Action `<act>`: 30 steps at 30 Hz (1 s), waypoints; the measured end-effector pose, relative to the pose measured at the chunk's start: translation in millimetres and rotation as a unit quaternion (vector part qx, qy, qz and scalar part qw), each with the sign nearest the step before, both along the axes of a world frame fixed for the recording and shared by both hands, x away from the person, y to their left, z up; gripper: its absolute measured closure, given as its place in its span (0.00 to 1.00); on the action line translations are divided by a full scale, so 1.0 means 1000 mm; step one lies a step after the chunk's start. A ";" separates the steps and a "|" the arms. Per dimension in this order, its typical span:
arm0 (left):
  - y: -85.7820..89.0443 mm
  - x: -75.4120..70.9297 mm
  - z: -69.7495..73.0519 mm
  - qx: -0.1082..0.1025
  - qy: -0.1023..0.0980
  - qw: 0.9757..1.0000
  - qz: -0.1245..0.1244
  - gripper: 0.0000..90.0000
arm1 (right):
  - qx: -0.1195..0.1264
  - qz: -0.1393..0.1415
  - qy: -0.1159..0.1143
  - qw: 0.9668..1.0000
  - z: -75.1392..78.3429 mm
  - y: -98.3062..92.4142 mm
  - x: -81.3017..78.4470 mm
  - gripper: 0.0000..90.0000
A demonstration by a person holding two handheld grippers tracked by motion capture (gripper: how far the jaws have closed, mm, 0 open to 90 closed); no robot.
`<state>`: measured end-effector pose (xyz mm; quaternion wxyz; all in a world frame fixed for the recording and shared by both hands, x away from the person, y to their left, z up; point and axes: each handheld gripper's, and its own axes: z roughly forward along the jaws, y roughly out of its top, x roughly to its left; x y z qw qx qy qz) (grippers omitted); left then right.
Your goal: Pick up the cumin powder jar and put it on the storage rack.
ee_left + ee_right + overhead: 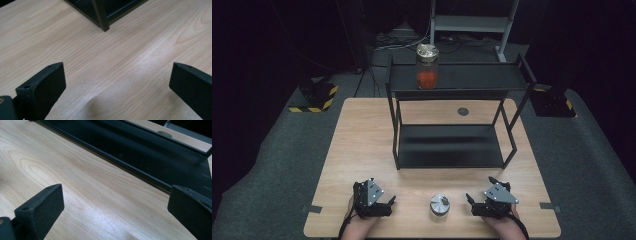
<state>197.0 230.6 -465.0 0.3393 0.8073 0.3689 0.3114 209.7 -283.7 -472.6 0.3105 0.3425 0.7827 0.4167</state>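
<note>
Both your claws, left (390, 204) and right (470, 201), gape empty; can (439, 204) between them; a skewed approach could tip it; jar (427, 66) far ahead.

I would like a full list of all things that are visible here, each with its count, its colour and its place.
jar: one, clear glass with orange-red contents and a silvery top, upright on the top shelf of the rack, toward its left end.
small round object: one, silver-grey, on the table near the front edge, between the two grippers; what it is cannot be told.
rack: one, black metal, two shelves, on the middle and far part of the table.
table: one, light wood.
round insert: one, grey, in the tabletop behind the rack.
floor: grey, around the table.
left gripper: one, black, front left of the table, jaws open, holding nothing.
right gripper: one, black, front right, jaws open, holding nothing.
</note>
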 end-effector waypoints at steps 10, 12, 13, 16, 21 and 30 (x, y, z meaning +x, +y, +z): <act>-0.001 0.002 0.002 0.006 0.005 1.000 -0.003 0.01 | 0.002 0.004 -0.026 1.000 0.003 -0.001 -0.010 0.00; -0.001 0.003 0.002 0.005 0.008 1.000 -0.004 0.01 | 0.006 0.006 -0.036 0.999 0.003 -0.002 -0.012 0.00; 0.000 0.003 0.002 0.004 0.008 1.000 -0.005 0.01 | 0.008 0.008 -0.040 0.999 0.004 -0.003 -0.013 0.00; 0.002 0.003 0.002 -0.001 0.008 1.000 -0.005 0.01 | 0.013 0.010 -0.054 0.998 0.005 -0.005 -0.017 0.00; 0.002 0.003 0.002 0.000 0.007 1.000 -0.008 0.01 | 0.024 0.013 -0.059 0.998 0.010 -0.007 -0.021 0.00; 0.001 0.003 0.001 0.004 0.007 1.000 -0.012 0.01 | 0.048 0.027 -0.070 0.996 0.019 -0.008 -0.029 0.00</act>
